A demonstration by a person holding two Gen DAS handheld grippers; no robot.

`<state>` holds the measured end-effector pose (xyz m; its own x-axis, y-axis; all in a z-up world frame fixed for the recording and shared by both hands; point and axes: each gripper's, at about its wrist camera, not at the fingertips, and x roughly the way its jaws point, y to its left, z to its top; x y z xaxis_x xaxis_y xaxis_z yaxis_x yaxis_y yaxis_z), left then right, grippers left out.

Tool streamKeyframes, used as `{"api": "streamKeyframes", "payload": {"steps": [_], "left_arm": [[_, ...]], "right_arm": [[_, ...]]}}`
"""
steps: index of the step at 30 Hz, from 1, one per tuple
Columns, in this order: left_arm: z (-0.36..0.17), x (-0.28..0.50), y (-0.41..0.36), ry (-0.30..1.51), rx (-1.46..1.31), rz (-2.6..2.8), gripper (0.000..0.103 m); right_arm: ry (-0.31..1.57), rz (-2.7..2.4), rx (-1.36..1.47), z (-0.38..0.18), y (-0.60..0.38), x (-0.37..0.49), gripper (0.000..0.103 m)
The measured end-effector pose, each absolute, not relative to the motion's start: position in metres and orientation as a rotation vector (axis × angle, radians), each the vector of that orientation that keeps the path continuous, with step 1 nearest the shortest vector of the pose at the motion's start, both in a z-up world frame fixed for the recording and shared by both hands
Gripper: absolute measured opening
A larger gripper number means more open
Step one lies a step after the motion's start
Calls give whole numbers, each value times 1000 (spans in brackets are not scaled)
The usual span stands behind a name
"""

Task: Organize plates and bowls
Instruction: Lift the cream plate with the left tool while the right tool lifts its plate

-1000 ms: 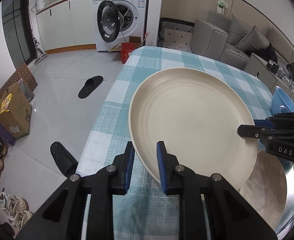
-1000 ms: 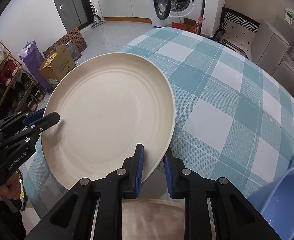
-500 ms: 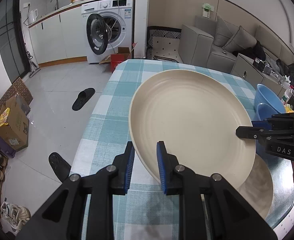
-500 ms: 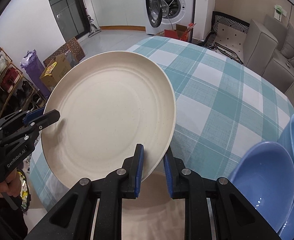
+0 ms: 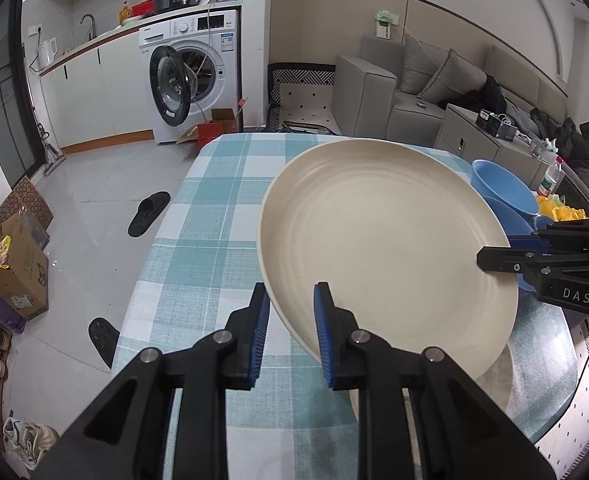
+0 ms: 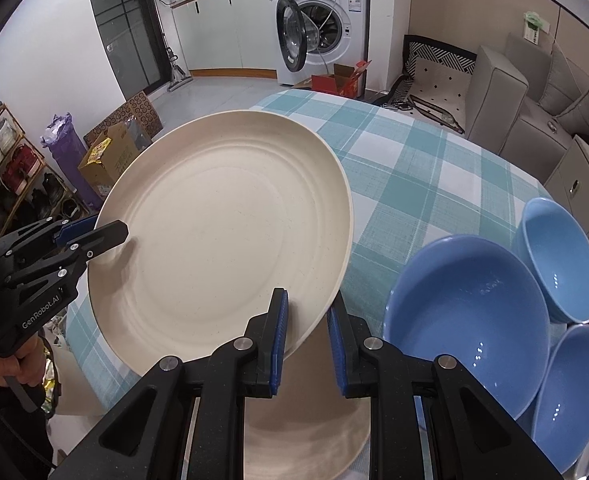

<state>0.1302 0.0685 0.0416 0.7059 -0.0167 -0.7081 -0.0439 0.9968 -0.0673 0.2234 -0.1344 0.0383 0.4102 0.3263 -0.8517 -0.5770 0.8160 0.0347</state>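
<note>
A large cream plate (image 5: 386,240) is held in the air over the checked table by both grippers. My left gripper (image 5: 292,322) is shut on its near rim; it also shows in the right wrist view (image 6: 94,236). My right gripper (image 6: 308,320) is shut on the opposite rim of the plate (image 6: 222,232) and shows at the right of the left wrist view (image 5: 498,252). A second cream plate (image 6: 314,420) lies on the table beneath. Three blue bowls (image 6: 466,332) sit to the right of it.
The teal checked tablecloth (image 6: 414,168) covers a round table (image 5: 214,208). A yellow packet (image 5: 562,212) and a bottle (image 5: 550,176) stand past the bowls. Slippers (image 5: 148,212), cardboard boxes (image 5: 18,268) and a washing machine (image 5: 194,76) are on the floor side.
Both grippers have lifted the plate higher and carried it toward the blue bowls, which now show fully. The plate below has slid further under the held one.
</note>
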Motion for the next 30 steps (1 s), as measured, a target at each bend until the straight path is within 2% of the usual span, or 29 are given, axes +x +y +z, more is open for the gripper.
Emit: {"api": "streamKeyframes", "payload": {"steps": [14, 30], "left_arm": [[50, 110, 39, 768, -43, -29, 21], [33, 88, 18, 788, -31, -65, 21]], "right_arm": [[979, 552, -260, 49, -171, 191, 20], [1010, 533, -240, 28, -195, 157, 20]]}}
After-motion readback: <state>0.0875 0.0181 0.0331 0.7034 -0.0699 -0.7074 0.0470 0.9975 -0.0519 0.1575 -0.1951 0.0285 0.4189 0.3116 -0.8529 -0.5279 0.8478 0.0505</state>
